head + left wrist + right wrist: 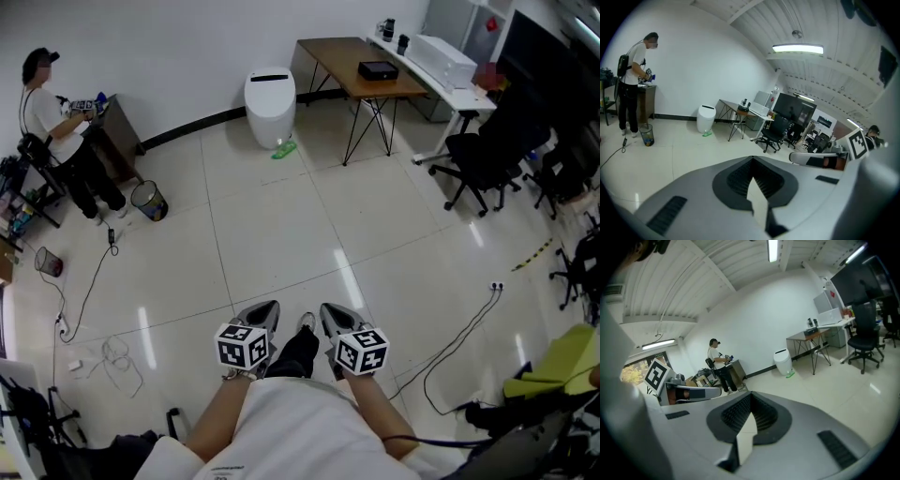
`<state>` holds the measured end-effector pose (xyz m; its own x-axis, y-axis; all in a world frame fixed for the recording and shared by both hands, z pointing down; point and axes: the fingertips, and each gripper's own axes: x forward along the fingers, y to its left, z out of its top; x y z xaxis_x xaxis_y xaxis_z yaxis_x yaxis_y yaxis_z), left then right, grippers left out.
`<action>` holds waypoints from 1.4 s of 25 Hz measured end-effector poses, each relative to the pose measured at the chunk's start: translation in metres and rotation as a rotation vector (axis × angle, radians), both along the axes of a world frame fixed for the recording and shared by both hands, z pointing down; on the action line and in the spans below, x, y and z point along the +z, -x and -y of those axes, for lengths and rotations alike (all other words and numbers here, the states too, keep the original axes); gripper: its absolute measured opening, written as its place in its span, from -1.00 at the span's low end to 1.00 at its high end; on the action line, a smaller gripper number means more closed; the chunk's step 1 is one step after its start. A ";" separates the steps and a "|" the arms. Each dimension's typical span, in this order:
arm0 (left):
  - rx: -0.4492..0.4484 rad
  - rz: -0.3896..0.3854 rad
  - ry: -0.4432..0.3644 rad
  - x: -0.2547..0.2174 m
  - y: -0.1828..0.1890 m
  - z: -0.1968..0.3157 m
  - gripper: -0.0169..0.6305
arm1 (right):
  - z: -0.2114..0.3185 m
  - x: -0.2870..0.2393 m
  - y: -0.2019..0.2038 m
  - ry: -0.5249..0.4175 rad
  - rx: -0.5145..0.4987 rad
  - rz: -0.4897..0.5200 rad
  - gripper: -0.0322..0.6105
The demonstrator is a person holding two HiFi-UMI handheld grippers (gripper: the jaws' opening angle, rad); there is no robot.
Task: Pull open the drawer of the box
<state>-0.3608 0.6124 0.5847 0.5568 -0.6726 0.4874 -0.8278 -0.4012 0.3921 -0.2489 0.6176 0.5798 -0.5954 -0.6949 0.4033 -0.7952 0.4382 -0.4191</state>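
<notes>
No box with a drawer shows clearly in any view. A small black box (378,69) lies on a wooden table (336,58) far across the room; I cannot tell whether it has a drawer. In the head view my left gripper (271,306) and right gripper (326,308) are held side by side close to my body, over bare floor tiles. In the left gripper view the left gripper (752,159) has its jaw tips together with nothing between them. The right gripper (750,395) looks the same in its own view: tips meeting, nothing held.
A white bin (270,103) stands by the far wall beside the wooden table. Black office chairs (486,157) and a white desk (448,80) fill the right side. A person (58,127) stands at a cabinet far left, near a wastebasket (149,200). Cables (466,337) trail over the floor.
</notes>
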 end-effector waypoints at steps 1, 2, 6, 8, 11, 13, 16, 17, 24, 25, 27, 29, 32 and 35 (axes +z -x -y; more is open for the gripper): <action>0.016 -0.004 -0.006 -0.001 -0.009 0.011 -0.95 | 0.010 0.000 -0.009 0.000 0.018 -0.004 -0.94; 0.032 -0.007 -0.013 -0.003 -0.017 0.023 -0.95 | 0.021 0.000 -0.018 0.001 0.033 -0.008 -0.94; 0.082 -0.021 -0.022 -0.008 -0.041 0.067 -0.95 | 0.063 -0.004 -0.037 -0.003 0.070 -0.020 -0.94; 0.104 -0.023 -0.020 -0.010 -0.049 0.088 -0.95 | 0.083 -0.008 -0.043 -0.011 0.086 -0.032 -0.94; 0.142 -0.027 -0.024 -0.013 -0.064 0.118 -0.95 | 0.110 -0.009 -0.060 -0.004 0.134 -0.048 -0.94; 0.167 -0.033 -0.026 -0.015 -0.077 0.135 -0.95 | 0.125 -0.008 -0.077 0.000 0.183 -0.064 -0.94; 0.208 -0.034 -0.026 -0.019 -0.093 0.160 -0.95 | 0.147 -0.012 -0.098 -0.009 0.246 -0.069 -0.94; 0.223 -0.032 -0.026 -0.019 -0.097 0.167 -0.95 | 0.154 -0.013 -0.103 -0.009 0.263 -0.060 -0.94; 0.319 -0.043 -0.020 -0.018 -0.126 0.208 -0.95 | 0.187 -0.009 -0.124 -0.004 0.342 -0.055 -0.94; 0.328 -0.045 -0.021 -0.019 -0.129 0.212 -0.95 | 0.190 -0.010 -0.127 -0.004 0.351 -0.064 -0.94; 0.343 -0.049 -0.026 -0.021 -0.135 0.220 -0.95 | 0.196 -0.010 -0.132 -0.002 0.364 -0.085 -0.94; 0.350 -0.051 -0.025 -0.021 -0.138 0.228 -0.95 | 0.203 -0.007 -0.137 0.014 0.377 -0.098 -0.94; 0.346 -0.052 -0.015 -0.018 -0.140 0.237 -0.95 | 0.215 -0.007 -0.142 0.029 0.399 -0.108 -0.94; 0.344 -0.058 -0.013 -0.018 -0.143 0.246 -0.95 | 0.229 -0.008 -0.138 0.017 0.395 -0.115 -0.94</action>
